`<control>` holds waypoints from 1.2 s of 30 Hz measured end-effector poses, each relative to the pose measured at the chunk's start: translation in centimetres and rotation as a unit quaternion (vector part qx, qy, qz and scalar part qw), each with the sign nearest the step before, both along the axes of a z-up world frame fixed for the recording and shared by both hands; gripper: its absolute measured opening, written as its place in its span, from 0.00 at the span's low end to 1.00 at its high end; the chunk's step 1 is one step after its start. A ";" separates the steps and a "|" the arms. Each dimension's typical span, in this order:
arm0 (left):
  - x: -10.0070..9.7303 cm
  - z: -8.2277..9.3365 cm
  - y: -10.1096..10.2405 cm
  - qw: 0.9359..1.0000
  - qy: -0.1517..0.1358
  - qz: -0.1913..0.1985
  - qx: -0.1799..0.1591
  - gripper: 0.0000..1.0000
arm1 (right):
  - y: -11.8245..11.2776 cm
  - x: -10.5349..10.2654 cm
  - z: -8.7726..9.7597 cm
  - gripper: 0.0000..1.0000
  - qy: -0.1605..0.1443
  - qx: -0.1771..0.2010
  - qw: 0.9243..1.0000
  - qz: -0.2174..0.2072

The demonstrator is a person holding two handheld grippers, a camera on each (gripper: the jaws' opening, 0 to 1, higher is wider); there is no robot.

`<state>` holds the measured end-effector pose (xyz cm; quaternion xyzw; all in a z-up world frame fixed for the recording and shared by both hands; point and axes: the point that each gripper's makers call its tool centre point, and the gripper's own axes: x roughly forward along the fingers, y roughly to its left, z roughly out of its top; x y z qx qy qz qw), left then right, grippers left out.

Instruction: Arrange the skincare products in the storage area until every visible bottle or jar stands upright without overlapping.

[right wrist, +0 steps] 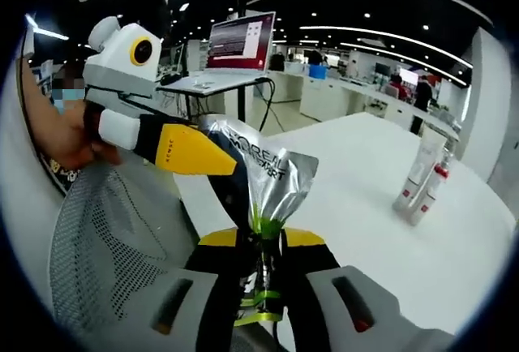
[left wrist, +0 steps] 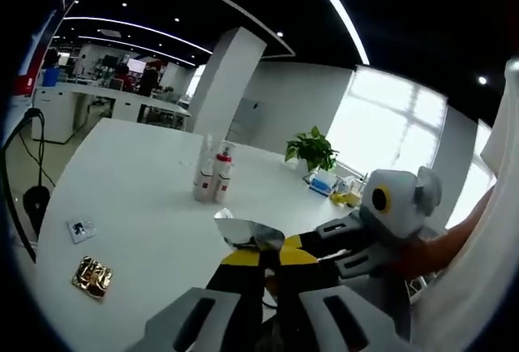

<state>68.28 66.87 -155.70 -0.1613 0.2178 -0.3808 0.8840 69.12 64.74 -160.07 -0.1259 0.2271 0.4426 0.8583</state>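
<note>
Centrally, a crinkled silver foil pouch (right wrist: 261,175) with dark lettering and a green lower end is held above the near edge of the white table (right wrist: 381,206). The right gripper (right wrist: 259,242) has its yellow-tipped jaws closed on the pouch's green end, and the left gripper (right wrist: 199,153), reaching in from the left of the right gripper view, pinches the pouch's upper edge with its yellow tip. In the left gripper view the left gripper (left wrist: 258,256) shows jaws nearly together, a silver corner of the pouch (left wrist: 247,230) rising between them, with the right gripper (left wrist: 357,242) just beside it.

Farther out on the table (left wrist: 146,182) two slim bottles (left wrist: 212,175) stand upright, touching or nearly so, one with a red band. A gold foil packet (left wrist: 92,276) and a small white card (left wrist: 81,229) lie flat near the table's edge.

Around it is an open office: a white column (left wrist: 223,84), strip ceiling lights, bright windows, a potted plant (left wrist: 312,151), a laptop (right wrist: 241,44) on a stand and a mesh chair (right wrist: 105,246). Items near the plant are too small to identify, and the pouch's bottom is hidden between the jaws.
</note>
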 end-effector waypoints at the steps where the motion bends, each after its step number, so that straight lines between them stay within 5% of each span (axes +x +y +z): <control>1: 0.0 0.0 0.0 1.000 0.001 -0.002 0.000 0.02 | 0.0 0.0 0.0 0.23 0.003 0.002 1.000 0.002; 6: -0.2 -0.1 -0.2 1.000 0.003 -0.010 -0.001 0.02 | 0.2 -1.1 -0.4 0.39 0.074 0.043 0.996 0.033; 9: -0.4 0.0 -0.3 1.000 0.003 -0.016 -0.003 0.02 | -0.4 -1.2 -0.5 0.43 0.080 0.040 0.995 0.046; 15: -0.8 0.7 -0.4 0.999 0.004 -0.032 -0.030 0.02 | -1.8 -0.8 1.3 0.57 0.133 0.122 0.982 0.052; 17: -1.0 1.2 -0.4 0.998 0.004 -0.042 -0.045 0.02 | -2.4 -1.1 1.8 0.61 0.182 0.159 0.969 0.059; 20: -1.4 1.4 -0.6 0.997 0.006 -0.054 -0.056 0.02 | -3.0 -1.0 2.7 0.64 0.210 0.197 0.955 0.069; 23: -2.0 2.0 -1.1 0.994 0.009 -0.078 -0.079 0.02 | -3.6 -0.9 3.8 0.63 0.273 0.261 0.924 0.055; 27: -2.6 2.6 -1.5 0.989 0.017 -0.101 -0.104 0.01 | -3.6 -1.0 4.9 0.66 0.301 0.312 0.899 0.055; 30: -2.9 3.1 -1.5 0.985 0.025 -0.114 -0.126 0.00 | -3.5 -1.6 4.3 0.65 0.327 0.309 0.891 0.064; 32: -3.1 3.3 -1.6 0.982 0.031 -0.125 -0.137 0.00 | -3.5 -1.8 3.7 0.61 0.331 0.293 0.894 0.074; 35: -3.5 3.4 -1.8 0.979 0.038 -0.136 -0.144 0.00 | -3.4 -3.2 4.1 0.44 0.367 0.294 0.877 0.099; 36: -3.7 3.4 -2.0 0.977 0.046 -0.144 -0.148 0.00 | -3.5 -3.2 4.0 0.39 0.366 0.293 0.877 0.103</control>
